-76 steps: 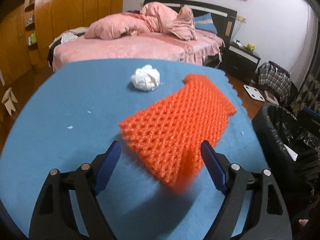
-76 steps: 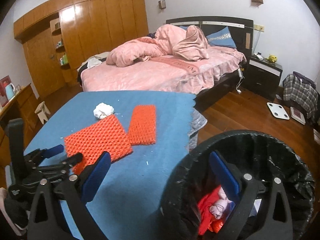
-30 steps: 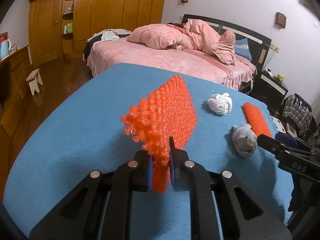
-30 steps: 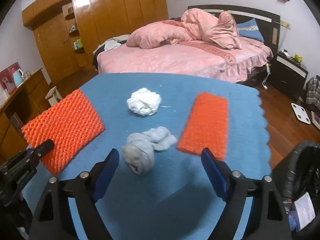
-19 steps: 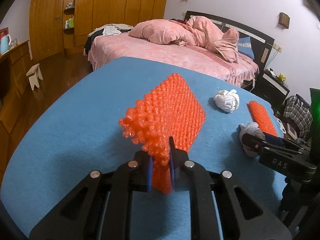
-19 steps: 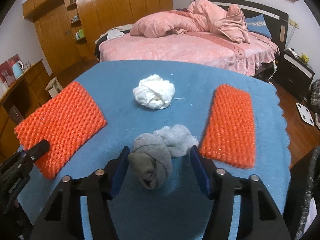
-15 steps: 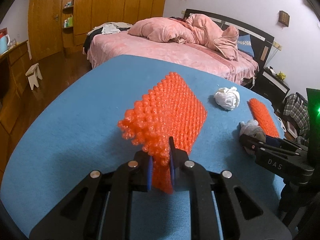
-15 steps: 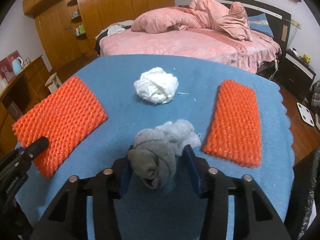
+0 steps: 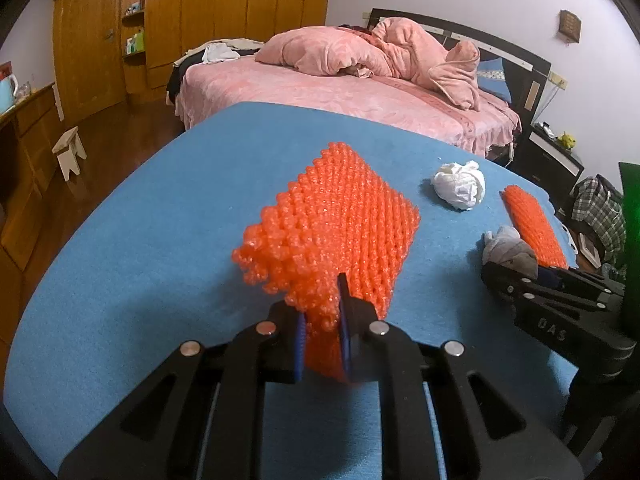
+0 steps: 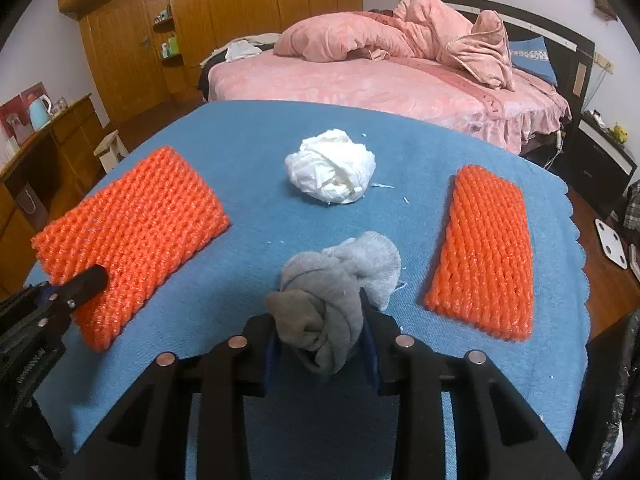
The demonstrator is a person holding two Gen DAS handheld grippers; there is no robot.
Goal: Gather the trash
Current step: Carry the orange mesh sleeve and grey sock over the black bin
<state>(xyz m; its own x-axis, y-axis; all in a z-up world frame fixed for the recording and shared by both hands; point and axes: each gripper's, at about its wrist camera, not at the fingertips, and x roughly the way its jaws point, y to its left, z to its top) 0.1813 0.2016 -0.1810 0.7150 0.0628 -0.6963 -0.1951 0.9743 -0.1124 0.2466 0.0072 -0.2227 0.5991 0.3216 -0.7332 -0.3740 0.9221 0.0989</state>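
My left gripper (image 9: 322,320) is shut on the near corner of a large orange foam net (image 9: 340,232), which is tilted up off the blue table (image 9: 160,240). That net (image 10: 132,232) and the left gripper (image 10: 72,288) show at the left of the right wrist view. A grey balled sock (image 10: 332,300) sits between the blue pads of my right gripper (image 10: 322,340), whose jaws are closing and press on it. The sock (image 9: 508,248) and right gripper (image 9: 520,280) appear at the right of the left wrist view. A white crumpled paper ball (image 10: 332,172) and a second orange foam net (image 10: 488,248) lie on the table.
A pink bed (image 10: 380,76) stands beyond the table's far edge. The rim of a black-lined trash bin (image 10: 616,392) shows at the lower right. A wooden wardrobe (image 10: 224,20), a small white stool (image 9: 70,152) and a dark nightstand (image 10: 604,160) stand around the wooden floor.
My right gripper came forward over the grey sock and its jaws narrowed from wide open onto it. The left gripper keeps hold of the orange net, nearly still.
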